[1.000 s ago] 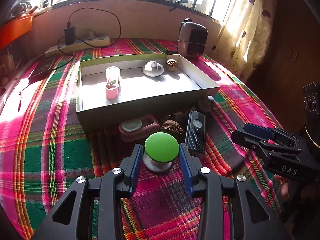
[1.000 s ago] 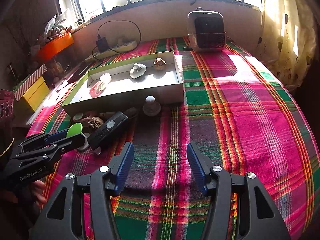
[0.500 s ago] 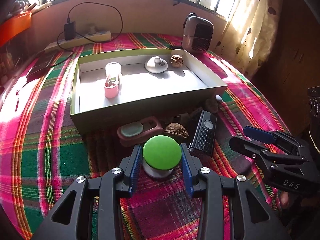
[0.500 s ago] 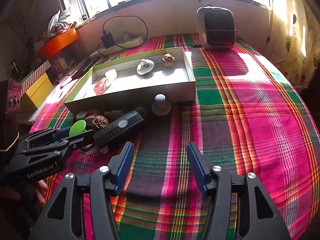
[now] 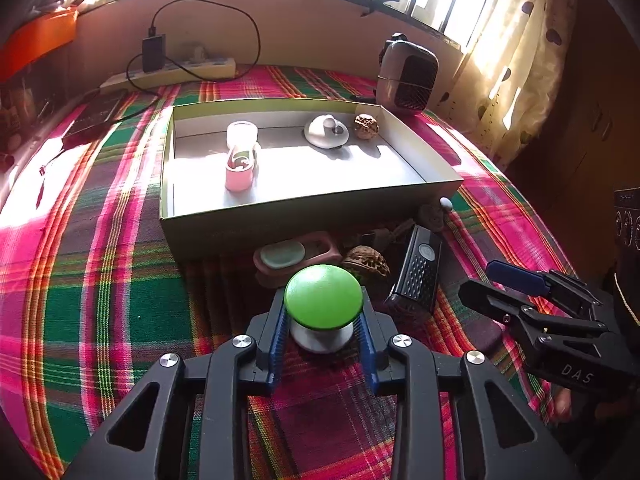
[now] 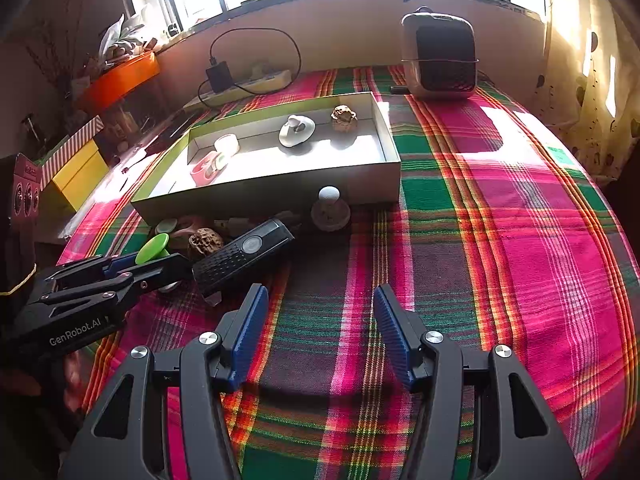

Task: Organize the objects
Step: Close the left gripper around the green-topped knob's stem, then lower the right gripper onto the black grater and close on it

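Note:
My left gripper [image 5: 323, 330] is shut on a green-topped knob with a white base [image 5: 323, 297] and holds it just above the plaid cloth; it also shows in the right wrist view [image 6: 152, 243]. Ahead stands an open cardboard box [image 5: 280, 216] holding a pink cup [image 5: 239, 168], a white knob [image 5: 326, 132] and a walnut [image 5: 366, 126]. In front of the box lie a pink soap dish [image 5: 294, 254], another walnut [image 5: 366, 262], a black remote [image 5: 418, 276] and a small white-topped knob [image 6: 330, 208]. My right gripper [image 6: 320, 332] is open and empty over the cloth.
A small heater [image 6: 438, 56] stands at the back right. A power strip with charger and cable [image 5: 168, 68] lies along the back wall. An orange tray [image 6: 120, 80] and yellow boxes [image 6: 76, 172] sit off the left edge. Curtains hang at the right.
My left gripper closed on the green knob and lifted it slightly, moving forward toward the box. The right gripper stayed open, shifting a little forward.

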A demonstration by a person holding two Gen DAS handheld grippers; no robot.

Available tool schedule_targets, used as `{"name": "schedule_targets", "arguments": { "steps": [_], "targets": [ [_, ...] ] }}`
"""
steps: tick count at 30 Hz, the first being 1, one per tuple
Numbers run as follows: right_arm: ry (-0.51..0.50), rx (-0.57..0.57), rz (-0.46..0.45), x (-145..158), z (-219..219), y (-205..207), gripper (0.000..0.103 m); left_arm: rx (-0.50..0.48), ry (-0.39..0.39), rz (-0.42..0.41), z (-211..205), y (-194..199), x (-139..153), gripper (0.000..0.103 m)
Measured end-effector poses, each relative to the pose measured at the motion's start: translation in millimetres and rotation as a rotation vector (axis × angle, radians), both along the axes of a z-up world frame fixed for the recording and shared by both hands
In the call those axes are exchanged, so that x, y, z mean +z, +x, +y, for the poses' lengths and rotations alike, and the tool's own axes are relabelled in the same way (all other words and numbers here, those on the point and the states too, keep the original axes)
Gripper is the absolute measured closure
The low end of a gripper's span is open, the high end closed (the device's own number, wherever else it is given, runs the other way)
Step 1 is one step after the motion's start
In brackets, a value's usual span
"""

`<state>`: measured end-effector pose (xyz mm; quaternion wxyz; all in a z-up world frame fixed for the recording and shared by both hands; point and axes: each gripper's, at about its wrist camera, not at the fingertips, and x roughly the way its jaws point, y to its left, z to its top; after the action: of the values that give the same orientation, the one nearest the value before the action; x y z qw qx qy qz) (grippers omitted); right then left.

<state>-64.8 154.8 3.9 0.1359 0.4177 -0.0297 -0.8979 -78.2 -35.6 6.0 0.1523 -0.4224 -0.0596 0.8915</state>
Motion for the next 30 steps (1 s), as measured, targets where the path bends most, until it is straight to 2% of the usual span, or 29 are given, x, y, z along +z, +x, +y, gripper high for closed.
{"name": "schedule_targets", "arguments": {
  "steps": [4, 5, 6, 30],
  "targets": [
    [0.002, 0.001, 0.0, 0.4, -1.3, 0.3, 0.047, 0.007, -0.011, 0.011, -1.3, 2.4, 1.9, 0.079],
    [0.002, 0.003, 0.001, 0.9, -2.4, 0.7, 0.047, 0.007, -0.014, 0.015, -1.8, 3.3, 2.4, 0.084],
    [0.001, 0.006, 0.001, 1.5, -3.5, 1.1, 0.047, 0.006, -0.018, 0.016, -2.6, 4.1, 2.5, 0.084],
    [0.029, 0.07, 0.027, 11.5, -53.9, -6.9, 0.047, 0.034, 0.01, 0.016, -21.1, 12.5, 2.6, 0.084]
  ]
}}
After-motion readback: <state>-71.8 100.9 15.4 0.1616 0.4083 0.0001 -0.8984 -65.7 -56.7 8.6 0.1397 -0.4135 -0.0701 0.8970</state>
